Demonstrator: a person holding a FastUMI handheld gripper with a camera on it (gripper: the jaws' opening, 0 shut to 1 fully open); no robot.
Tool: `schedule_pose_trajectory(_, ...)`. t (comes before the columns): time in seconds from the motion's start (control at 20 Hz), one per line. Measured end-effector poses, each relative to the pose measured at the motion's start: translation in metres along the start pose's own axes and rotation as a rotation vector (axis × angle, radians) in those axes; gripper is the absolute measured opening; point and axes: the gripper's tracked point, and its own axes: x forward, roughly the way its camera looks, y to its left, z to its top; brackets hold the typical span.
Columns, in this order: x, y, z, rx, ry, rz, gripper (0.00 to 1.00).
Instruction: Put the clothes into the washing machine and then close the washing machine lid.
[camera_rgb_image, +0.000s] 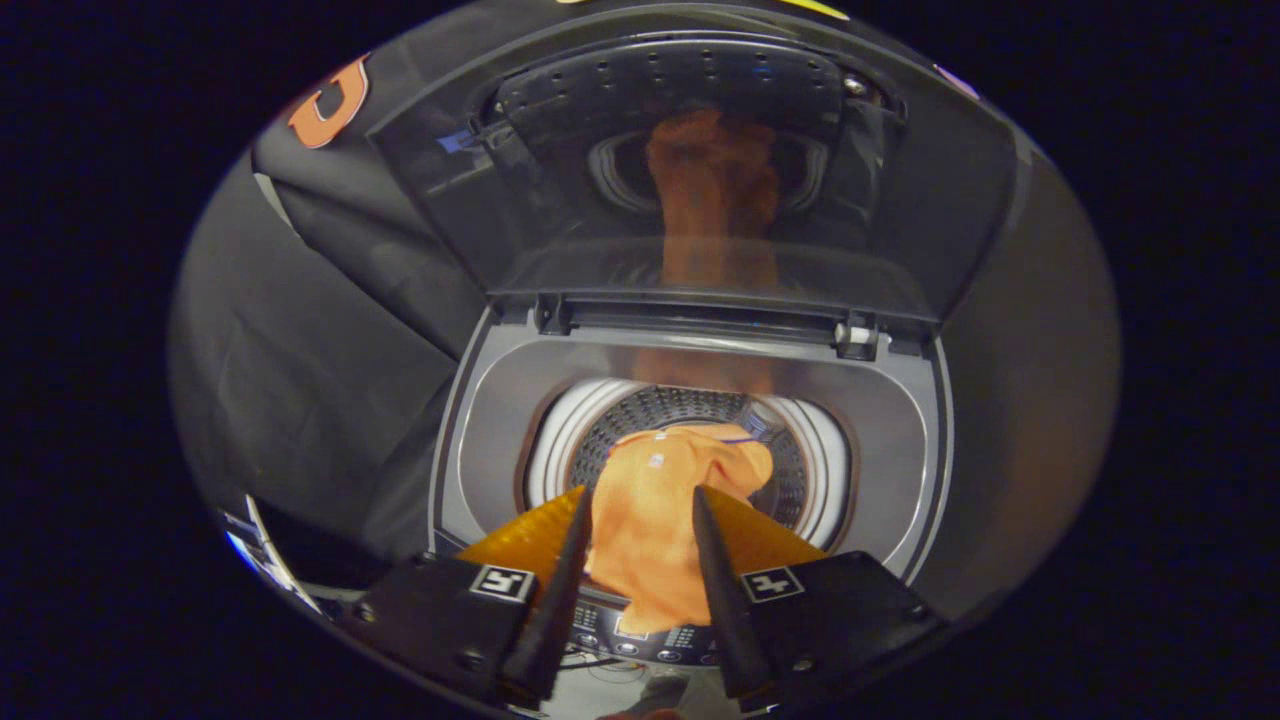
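Our gripper (640, 502) hangs above the washing machine (690, 450) with its two black fingers (722, 590) parted; between them we see the orange garment (655, 520); whether either finger touches the cloth we cannot tell; the garment drapes from the control panel (640, 640) over the front rim into the drum (790, 470); beyond, the lid (900, 200) stands raised, mirroring the orange.

I read this as staged laundry booth, not real home. Top-loading washing machine (690, 400) with lid (700, 170) raised, steel drum (700, 450) exposed, control panel (640, 640) at near edge. Black cloth wall (330, 330) draped beside and behind machine.
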Motion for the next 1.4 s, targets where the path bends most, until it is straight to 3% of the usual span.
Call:
schedule_pose_trajectory(0.05,0.0,-0.001,0.001,0.006,-0.003,-0.007,0.64)
schedule_pose_trajectory(0.65,-0.03,0.0,0.023,-0.064,-0.076,-0.035,0.62)
schedule_pose_trajectory(1.4,-0.162,0.006,0.134,-0.158,-0.393,-0.061,0.63)
